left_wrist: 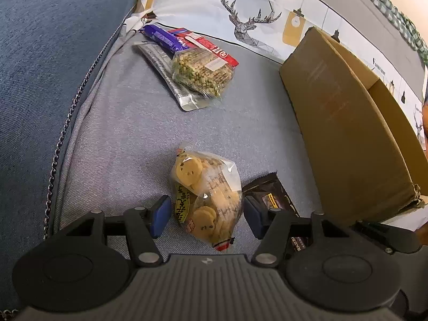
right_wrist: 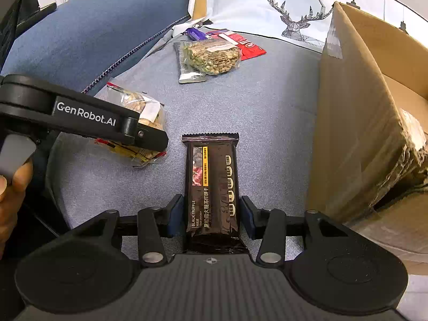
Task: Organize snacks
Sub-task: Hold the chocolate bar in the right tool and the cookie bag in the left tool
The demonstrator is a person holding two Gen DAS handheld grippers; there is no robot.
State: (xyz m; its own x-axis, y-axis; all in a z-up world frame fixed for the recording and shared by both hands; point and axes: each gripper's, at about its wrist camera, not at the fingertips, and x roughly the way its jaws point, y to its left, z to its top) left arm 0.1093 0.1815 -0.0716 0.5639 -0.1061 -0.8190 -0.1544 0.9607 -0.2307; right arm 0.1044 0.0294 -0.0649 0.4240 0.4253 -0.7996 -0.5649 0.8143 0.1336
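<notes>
Left gripper (left_wrist: 204, 215): jaws wide apart, straddling the cookie bag (left_wrist: 206, 195), pads not pressing it.
Right gripper (right_wrist: 211, 218): jaws apart, flanking the black cracker pack (right_wrist: 212, 187).
Cushion (right_wrist: 267, 112): carries both; cardboard box (right_wrist: 355, 112) at its right edge.

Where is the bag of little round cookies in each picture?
Left wrist view: the clear plastic bag of round yellow cookies lies low in the middle, between the left gripper fingers.
Right wrist view: the same bag lies at the left, partly hidden under the left gripper's black arm.
Shared landmark: the brown cardboard box stands on the right in both.
</notes>
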